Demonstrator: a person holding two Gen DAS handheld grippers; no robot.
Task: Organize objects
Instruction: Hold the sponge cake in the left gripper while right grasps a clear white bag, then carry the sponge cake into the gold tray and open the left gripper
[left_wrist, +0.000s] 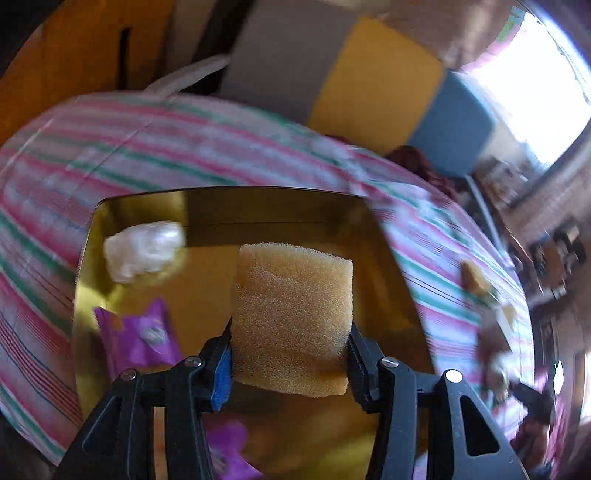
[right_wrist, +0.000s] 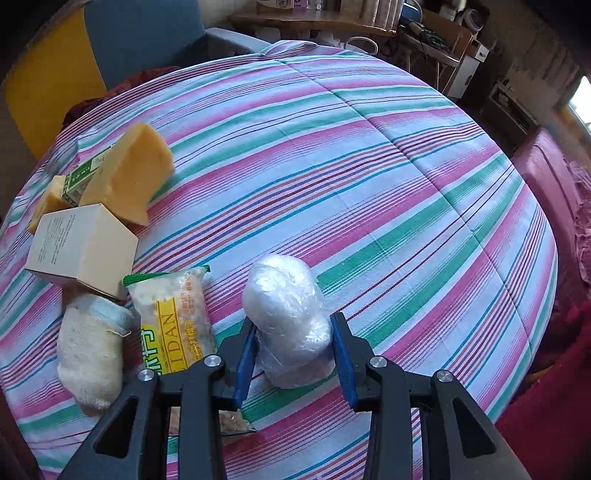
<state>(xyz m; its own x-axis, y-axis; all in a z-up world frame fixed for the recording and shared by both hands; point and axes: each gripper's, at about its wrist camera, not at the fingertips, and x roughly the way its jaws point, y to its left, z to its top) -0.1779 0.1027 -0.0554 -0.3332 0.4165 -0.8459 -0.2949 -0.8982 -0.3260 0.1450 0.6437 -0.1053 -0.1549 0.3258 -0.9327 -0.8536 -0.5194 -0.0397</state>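
2 claws are loaded, each with 1 soft thing. Nearest in the left view, the left claw (left_wrist: 291, 365) is clenched on a sponge (left_wrist: 291, 317), pinched at its lower sides so the rest juts forward past the fingertips, free to drop. Straight beneath and ahead of it lies a gold tray (left_wrist: 388, 266), which looks like the collecting place: a purple packet (left_wrist: 138, 338) sits just left of the claw, and a clear wrapped bundle (left_wrist: 144, 254) lies farther off to the left in the far corner. My guess is that the sponge is held there for release into the tray.

The right claw (right_wrist: 293, 350) grasps a plastic roll (right_wrist: 288, 325) by its near end, low over the striped cloth (right_wrist: 369, 177). Just left of it lie a snack bag (right_wrist: 173, 325) and a sock (right_wrist: 90, 354); beyond those, a box (right_wrist: 79, 245) and a foam wedge (right_wrist: 129, 173), apparently not yet sorted.
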